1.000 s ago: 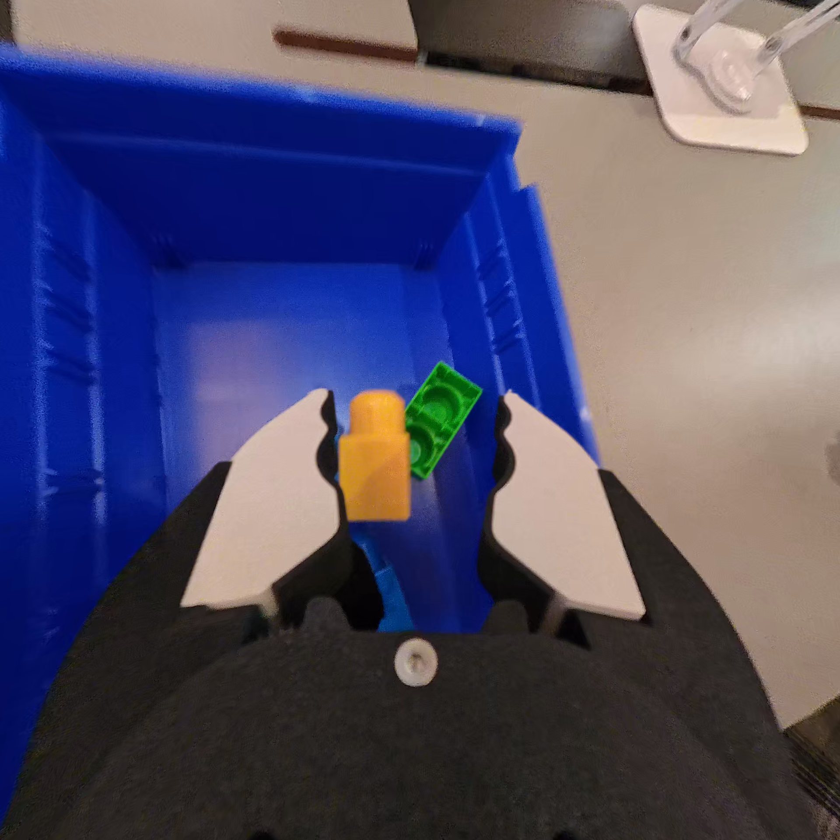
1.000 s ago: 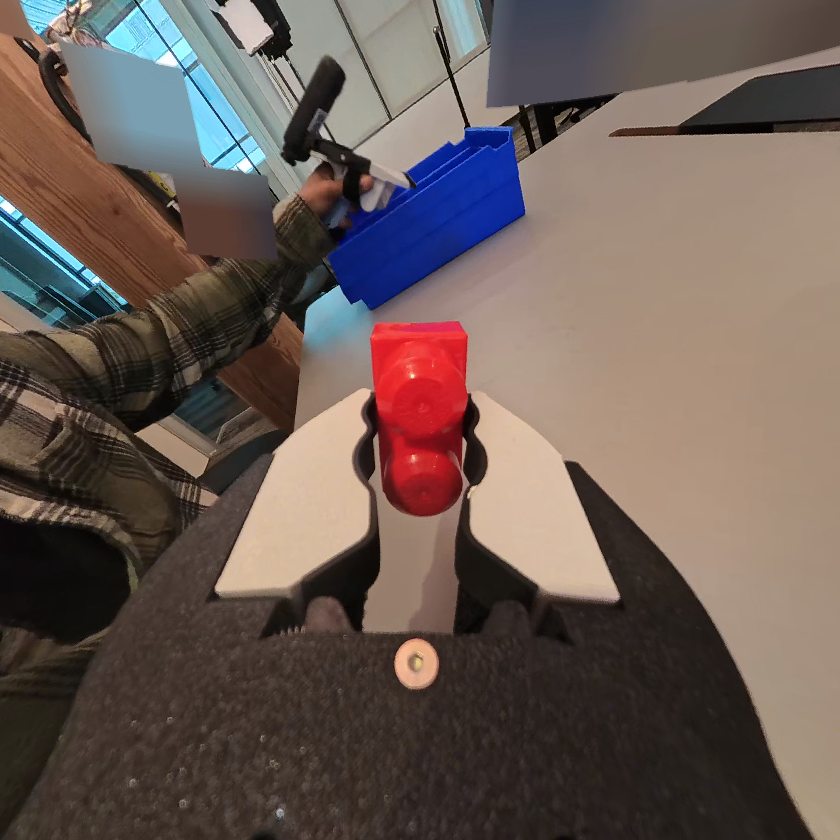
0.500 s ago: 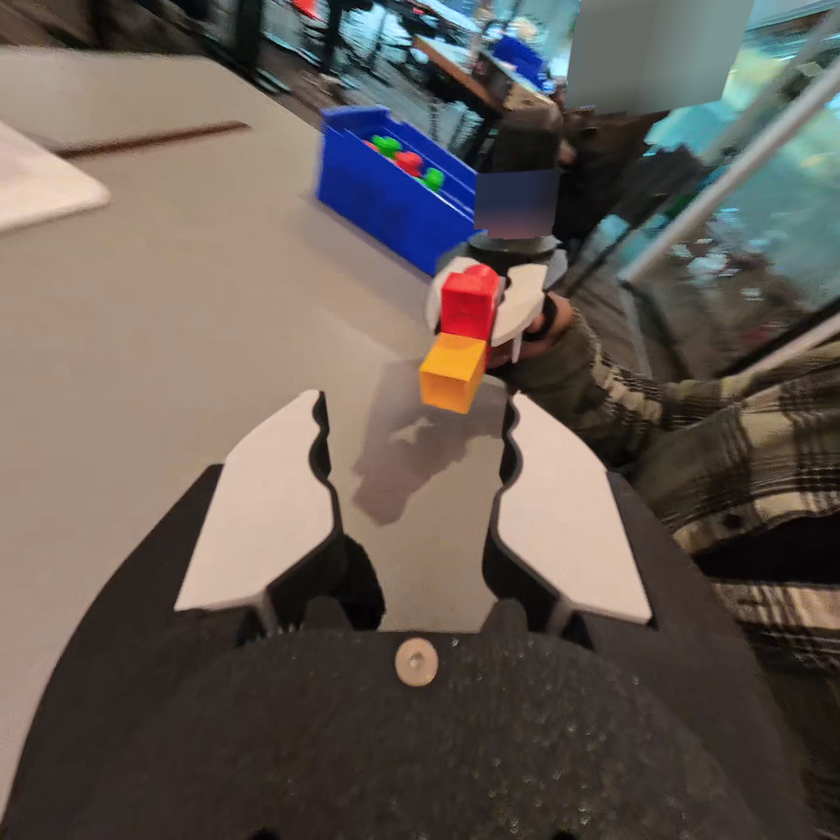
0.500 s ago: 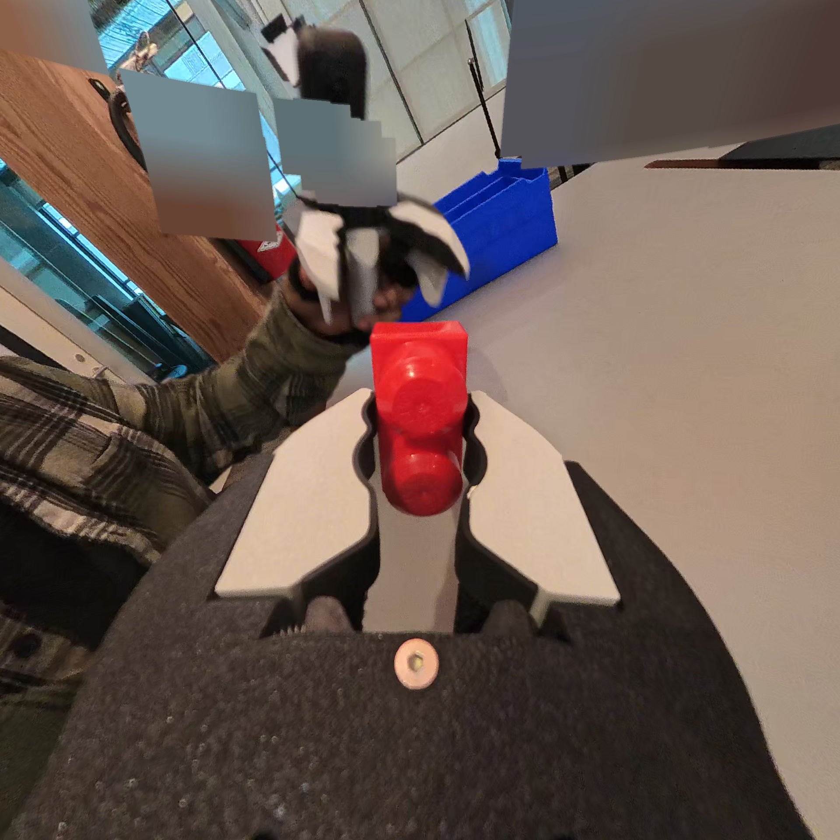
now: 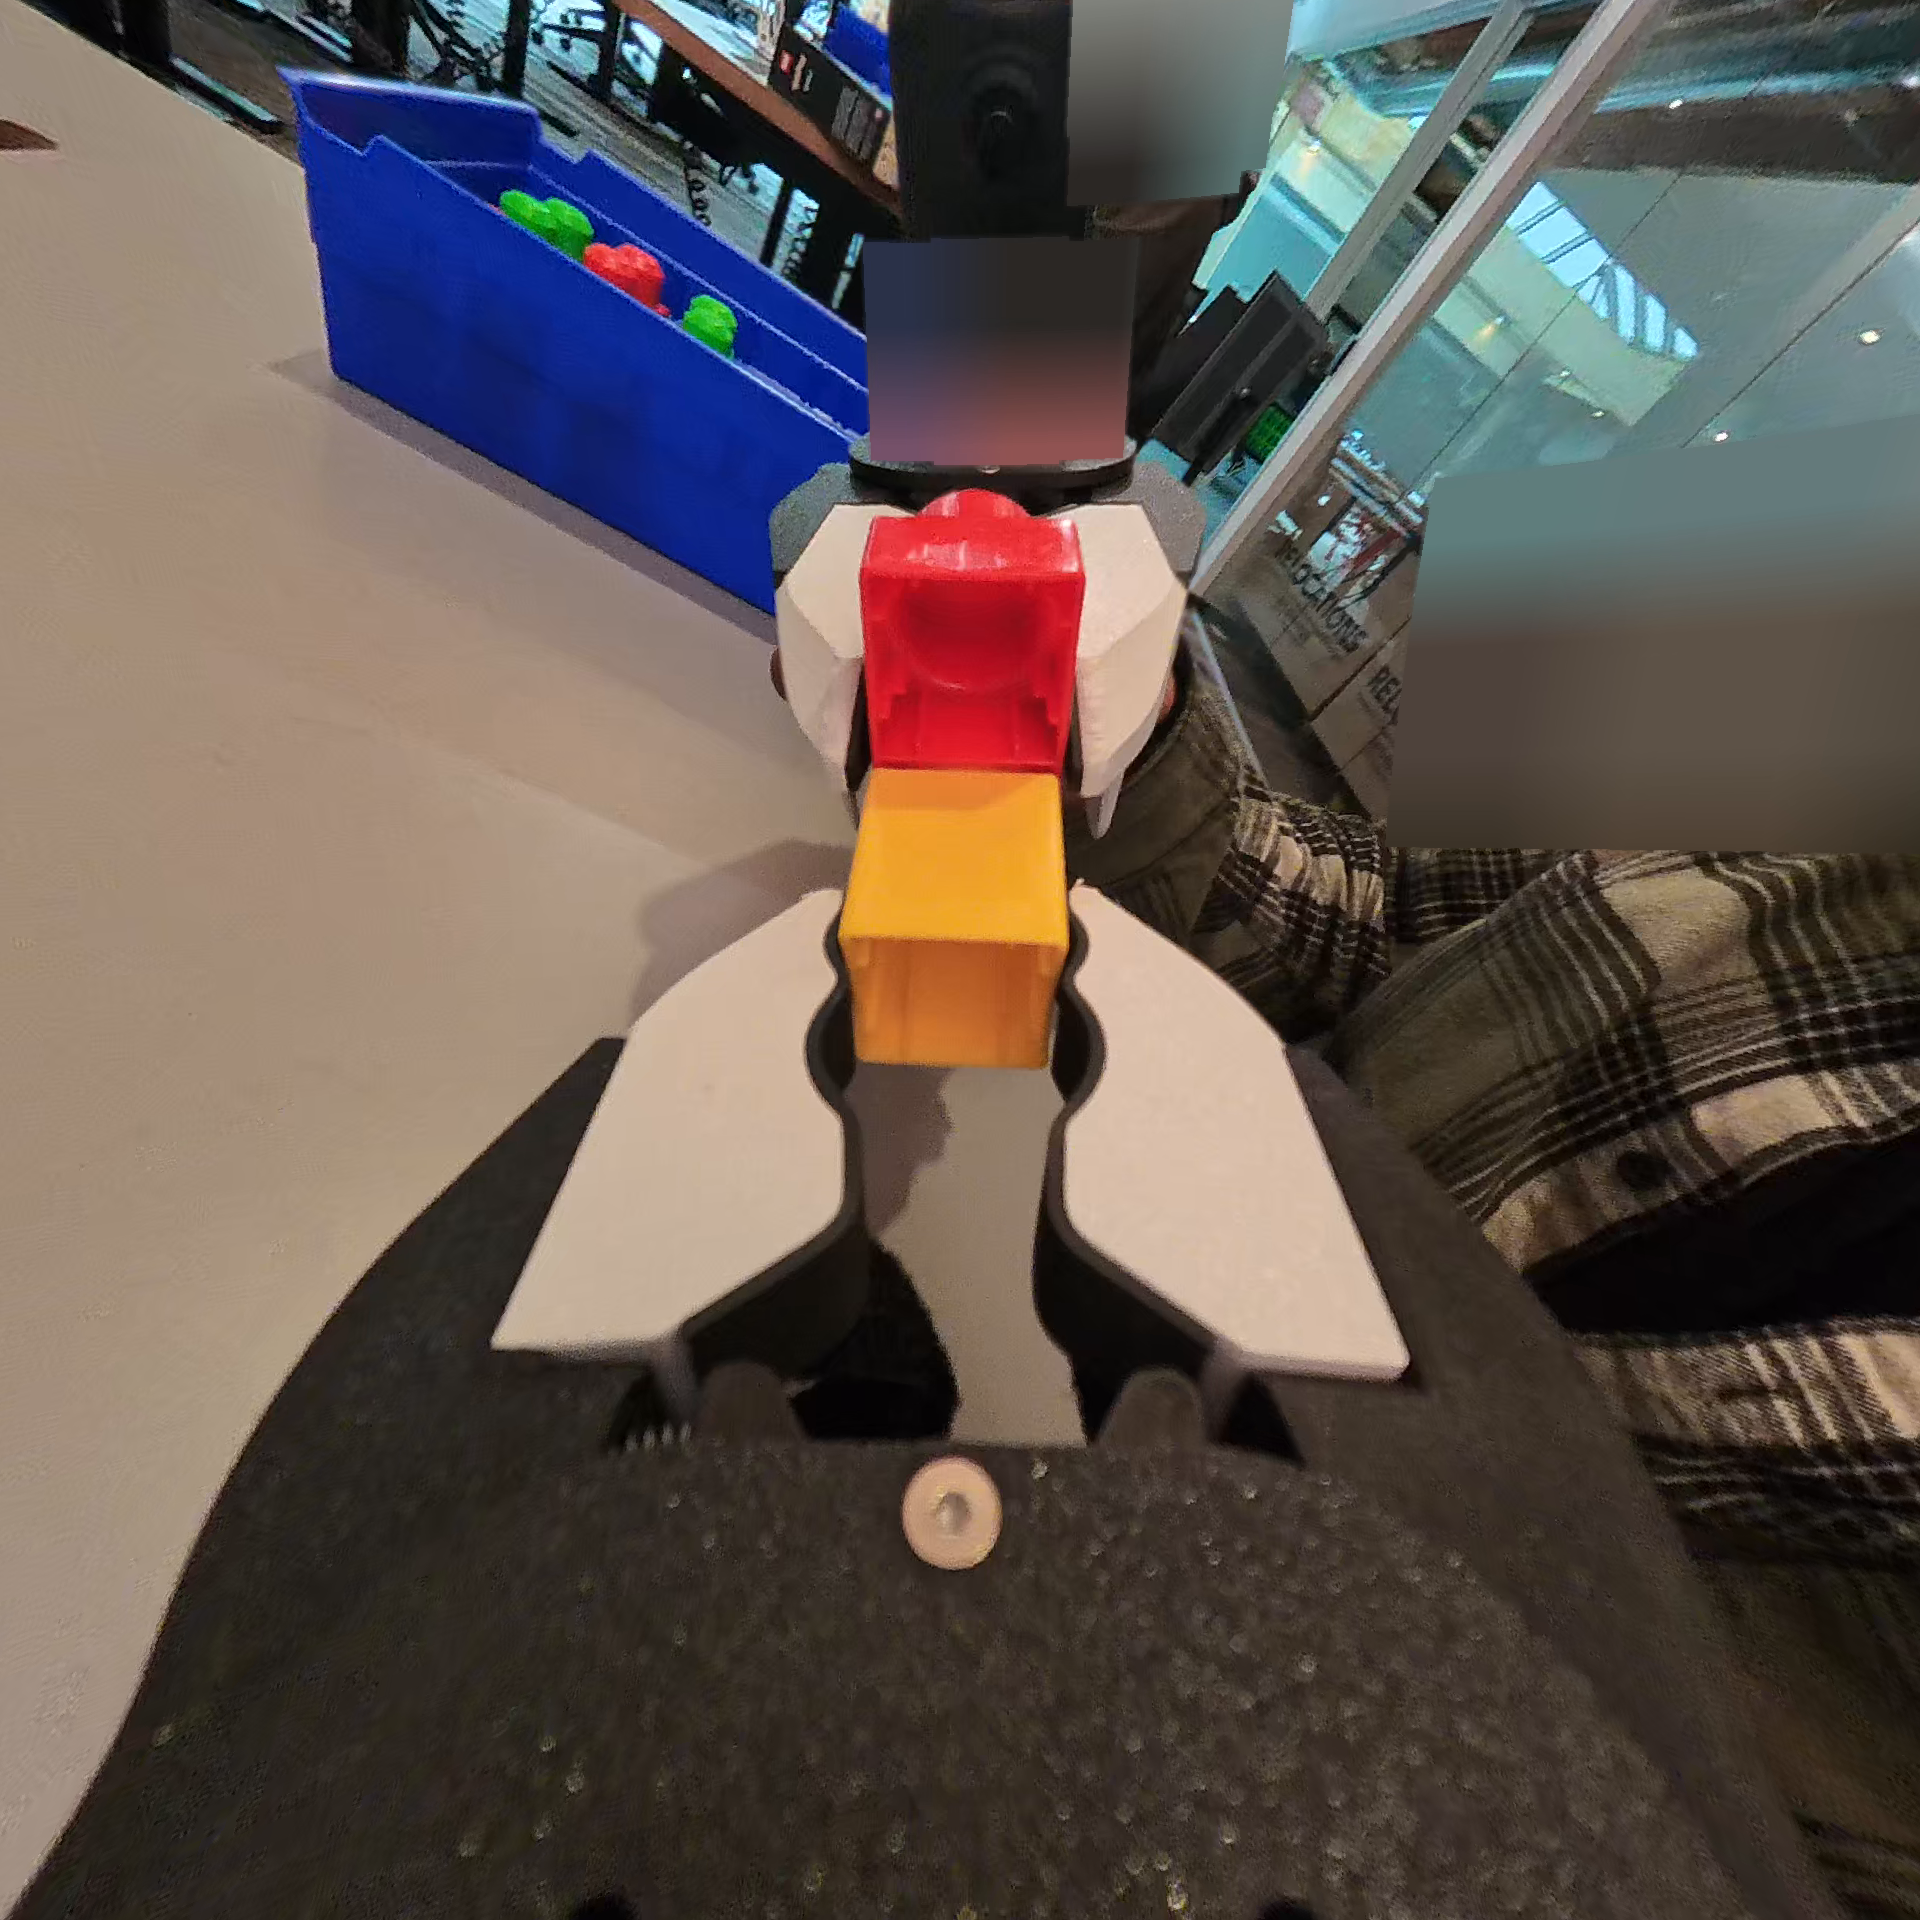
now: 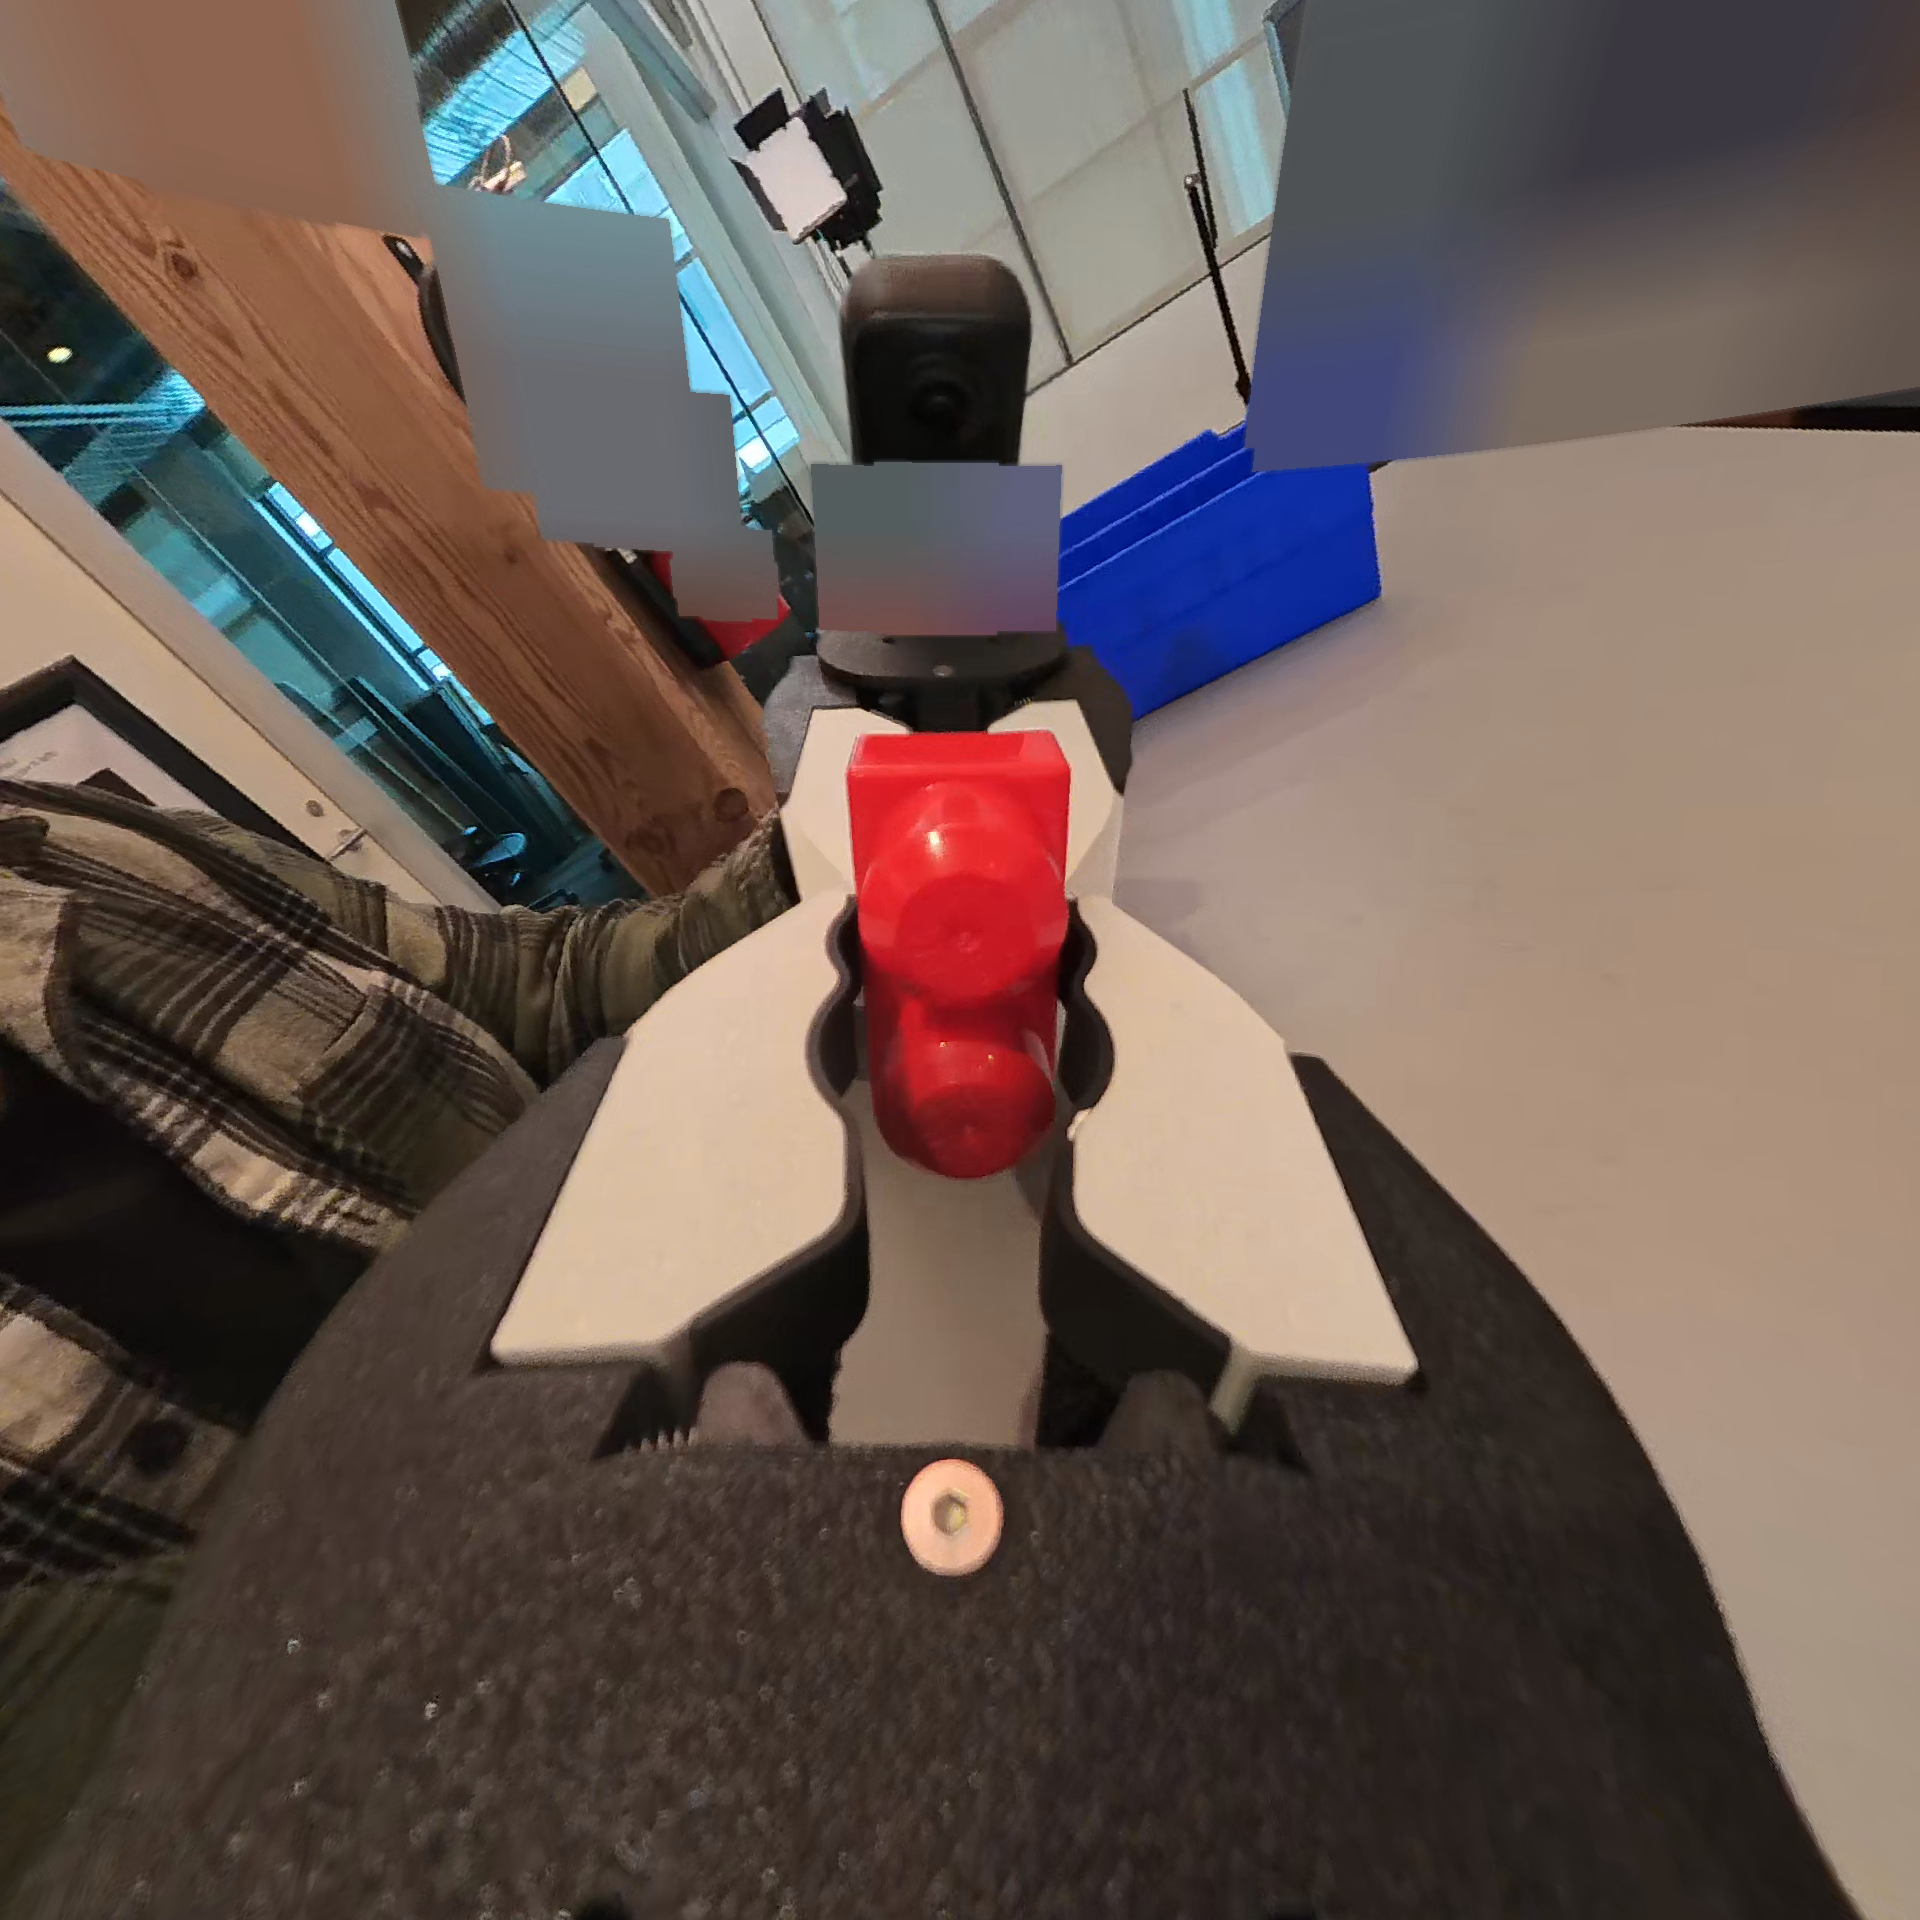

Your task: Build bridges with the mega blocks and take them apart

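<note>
Above the table (image 5: pixel 312 831), two hand-held grippers face each other. The left hand-held gripper (image 5: pixel 951 966) clenches a yellow block (image 5: pixel 954 914) — joined end-on to the red block (image 5: pixel 971 644) gripped by the right hand-held gripper (image 6: pixel 961 987).

The red block (image 6: pixel 961 966) was seen as glossy, smooth plastic, with highlights on its studs; the orange block (image 5: pixel 951 925) looked like satiny plastic. A rough, grainy black finish was shown by the left gripper (image 5: pixel 951 971) body, its fingers (image 5: pixel 707 1143) matt and pale. The counter (image 5: pixel 312 779) appeared smooth and matt, the sleeve (image 5: pixel 1558 1039) woven plaid cloth, the beam (image 6: pixel 343 436) at upper left grained wood.
</note>
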Motion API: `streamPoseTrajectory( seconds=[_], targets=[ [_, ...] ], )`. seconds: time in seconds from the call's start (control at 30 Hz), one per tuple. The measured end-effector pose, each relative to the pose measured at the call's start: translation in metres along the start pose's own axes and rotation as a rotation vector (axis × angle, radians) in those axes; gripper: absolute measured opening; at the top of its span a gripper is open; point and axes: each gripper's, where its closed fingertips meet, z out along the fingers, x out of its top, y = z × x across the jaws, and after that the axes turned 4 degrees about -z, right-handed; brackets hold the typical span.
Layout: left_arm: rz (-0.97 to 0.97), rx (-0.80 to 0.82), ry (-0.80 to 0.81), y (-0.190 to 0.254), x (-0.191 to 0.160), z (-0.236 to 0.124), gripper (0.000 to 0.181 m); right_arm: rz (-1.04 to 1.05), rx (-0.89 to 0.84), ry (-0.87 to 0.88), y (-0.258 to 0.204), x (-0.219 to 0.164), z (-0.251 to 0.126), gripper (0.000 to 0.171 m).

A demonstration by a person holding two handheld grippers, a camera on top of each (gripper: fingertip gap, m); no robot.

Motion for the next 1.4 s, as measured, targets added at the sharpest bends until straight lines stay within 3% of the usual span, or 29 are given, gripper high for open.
streamPoseTrajectory(
  seconds=[0.13, 0.23, 0.33, 0.43, 0.53, 0.6, 0.73, 0.93, 1.07, 1.23, 1.3, 1.4],
  targets=[
    [0.053, 0.151, -0.001, -0.002, 0.001, -0.020, 0.034, -0.027, -0.024, 0.006, 0.002, 0.005, -0.003, 0.035],
    [0.038, 0.261, 0.071, -0.005, 0.011, -0.077, 0.035, -0.023, -0.066, 0.044, 0.011, 0.014, -0.021, 0.035],
    [0.037, 0.593, 0.073, -0.025, 0.015, -0.177, 0.036, -0.033, -0.076, 0.015, 0.010, 0.012, -0.023, 0.035],
    [-0.033, 1.102, -0.008, -0.047, 0.001, -0.331, 0.036, -0.053, -0.091, -0.038, 0.008, 0.003, -0.019, 0.035],
    [-0.286, 1.183, -0.012, -0.051, -0.029, -0.422, 0.036, -0.044, -0.078, -0.060, 0.008, -0.003, -0.013, 0.035],
    [-0.432, 1.201, -0.085, -0.062, -0.061, -0.449, 0.036, -0.043, -0.070, -0.074, 0.009, -0.005, -0.005, 0.035],
    [-0.572, 1.268, -0.223, -0.083, -0.115, -0.471, 0.037, -0.043, -0.066, -0.126, 0.010, -0.010, 0.010, 0.035],
    [-0.602, 1.202, -0.187, -0.101, -0.136, -0.465, 0.039, -0.086, -0.063, -0.245, 0.015, 0.001, 0.041, 0.035],
    [-0.572, 1.210, -0.120, -0.098, -0.135, -0.469, 0.065, -0.151, -0.037, -0.311, 0.020, 0.017, 0.077, 0.035],
    [-0.420, 1.181, 0.098, -0.062, -0.103, -0.461, 0.084, -0.180, 0.011, -0.335, 0.022, 0.028, 0.113, 0.035],
    [-0.283, 1.066, 0.209, -0.035, -0.068, -0.431, 0.081, -0.186, 0.026, -0.340, 0.020, 0.029, 0.121, 0.035],
    [-0.089, 0.826, 0.276, 0.005, -0.012, -0.355, 0.068, -0.192, 0.041, -0.353, 0.015, 0.026, 0.128, 0.035]
  ],
)
